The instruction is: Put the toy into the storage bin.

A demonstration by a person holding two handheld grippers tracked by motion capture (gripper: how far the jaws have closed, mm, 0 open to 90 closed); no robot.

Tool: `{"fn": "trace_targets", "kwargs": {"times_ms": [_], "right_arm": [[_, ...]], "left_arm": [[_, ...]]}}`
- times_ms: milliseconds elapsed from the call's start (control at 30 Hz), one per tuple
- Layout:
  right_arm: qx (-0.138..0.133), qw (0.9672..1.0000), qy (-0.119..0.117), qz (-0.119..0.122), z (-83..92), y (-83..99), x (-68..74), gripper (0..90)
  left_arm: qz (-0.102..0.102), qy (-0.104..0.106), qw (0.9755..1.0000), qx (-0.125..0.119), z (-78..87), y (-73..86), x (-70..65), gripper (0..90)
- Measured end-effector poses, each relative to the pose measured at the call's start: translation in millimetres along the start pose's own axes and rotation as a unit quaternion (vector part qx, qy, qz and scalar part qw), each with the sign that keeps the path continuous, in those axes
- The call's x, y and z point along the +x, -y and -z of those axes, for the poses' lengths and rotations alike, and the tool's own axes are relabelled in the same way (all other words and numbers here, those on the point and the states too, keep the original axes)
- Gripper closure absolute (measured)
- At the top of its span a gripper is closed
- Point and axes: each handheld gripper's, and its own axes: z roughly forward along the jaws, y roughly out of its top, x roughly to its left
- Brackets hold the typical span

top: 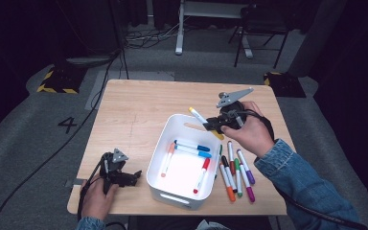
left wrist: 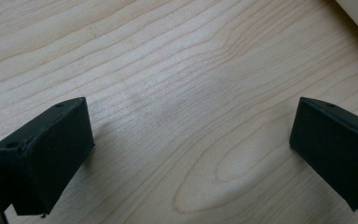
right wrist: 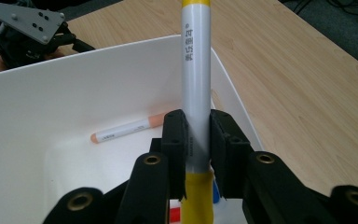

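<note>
My right gripper (top: pixel 212 124) is shut on a yellow marker (top: pixel 199 115), held over the far right corner of the white bin (top: pixel 159 165). In the right gripper view the yellow marker (right wrist: pixel 196 79) stands up between the pads (right wrist: pixel 175 140), above the bin (right wrist: pixel 51 93). A peach marker (right wrist: pixel 126 127) lies on the bin floor. In the high view the bin holds the peach marker (top: pixel 168 159), two blue markers (top: pixel 192 147) and a red marker (top: pixel 201 175). My left gripper (top: pixel 138 176) rests near the table's front left corner, jaws wide open over bare wood (left wrist: pixel 191 121).
Several loose markers (top: pixel 235 170) lie in a row on the table right of the bin. The wooden table (top: pixel 134 110) has free room behind and left of the bin. A cable trails from each gripper off the front edge.
</note>
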Motion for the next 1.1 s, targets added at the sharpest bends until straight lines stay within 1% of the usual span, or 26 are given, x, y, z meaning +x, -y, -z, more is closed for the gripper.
{"fn": "trace_targets", "kwargs": {"times_ms": [167,267,367,400,433,500,533,567,667,700,733,767,800,833,867,967,1000,1100], "right_arm": [[0.006,1.0,0.005,-0.001,-9.3,1.2,-3.9,77.0],[0.007,1.0,0.003,-0.004,-14.9,3.7,-5.9,77.0],[0.009,1.0,0.001,-0.001,-20.7,5.6,-7.5,77.0],[0.014,0.9999,0.001,0.0,-22.4,6.1,-7.1,77.0],[0.018,0.9998,0.003,0.007,-24.7,6.7,-6.8,77.0],[0.026,0.9996,0.006,0.009,-28.5,8.0,-6.1,77.0],[0.025,0.9996,0.005,0.009,-30.9,8.6,-5.5,77.0],[0.031,0.9994,0.007,0.016,-32.5,8.8,-5.5,77.0],[0.043,0.9987,0.012,0.023,-38.9,10.9,-3.5,77.0],[0.047,0.9984,0.013,0.031,-41.3,11.6,-3.8,77.0],[0.051,0.9983,0.012,0.025,-43.5,12.8,-2.7,77.0],[0.051,0.9983,0.012,0.025,-43.5,12.8,-2.7,77.0],[0.058,0.9978,0.013,0.03,-47.8,14.6,-2.2,77.0],[0.058,0.9978,0.013,0.03,-47.8,14.6,-2.2,77.0],[0.065,0.9973,0.008,0.032,-51.9,16.4,-1.5,77.0],[0.071,0.9968,0.007,0.036,-55.8,18.3,-0.1,76.9],[0.079,0.996,0.005,0.043,-59.7,19.9,0.6,76.9],[0.089,0.9951,0.003,0.043,-64.5,21.9,2.4,76.9]], "left_arm": [[-0.001,0.0,1.0,0.0,-0.2,-0.2,0.1,0.0],[-0.001,0.0,1.0,0.0,-0.2,-0.2,0.1,0.0],[-0.001,0.0,1.0,0.0,-0.2,-0.2,0.1,0.0],[-0.001,0.0,1.0,0.0,-0.2,-0.2,0.1,0.0],[0.0,0.0,1.0,-0.001,-0.2,-0.1,0.0,0.0],[-0.001,0.0,1.0,0.0,-0.2,-0.3,0.1,0.0],[0.0,-0.001,1.0,0.0,-0.2,-0.3,0.1,0.0],[0.0,-0.001,1.0,0.0,-0.2,-0.3,0.1,0.0],[-0.001,-0.001,1.0,0.001,-0.2,-0.6,0.3,0.0],[0.0,-0.002,1.0,0.001,-0.2,-0.7,0.3,0.0],[-0.001,-0.002,1.0,0.001,-0.2,-0.7,0.3,0.0],[-0.001,-0.002,1.0,0.001,-0.2,-0.7,0.3,0.0],[0.0,-0.003,1.0,0.001,-0.2,-0.7,0.4,0.0],[0.0,-0.003,1.0,0.001,-0.2,-0.7,0.4,0.0],[0.0,-0.004,1.0,0.0,-0.3,-0.8,0.4,0.0],[0.0,-0.005,1.0,0.0,-0.3,-0.9,0.5,0.0],[0.0,-0.004,1.0,0.001,-0.2,-1.0,0.7,0.0],[0.0,-0.004,1.0,0.001,-0.2,-1.0,0.6,0.0]]}}
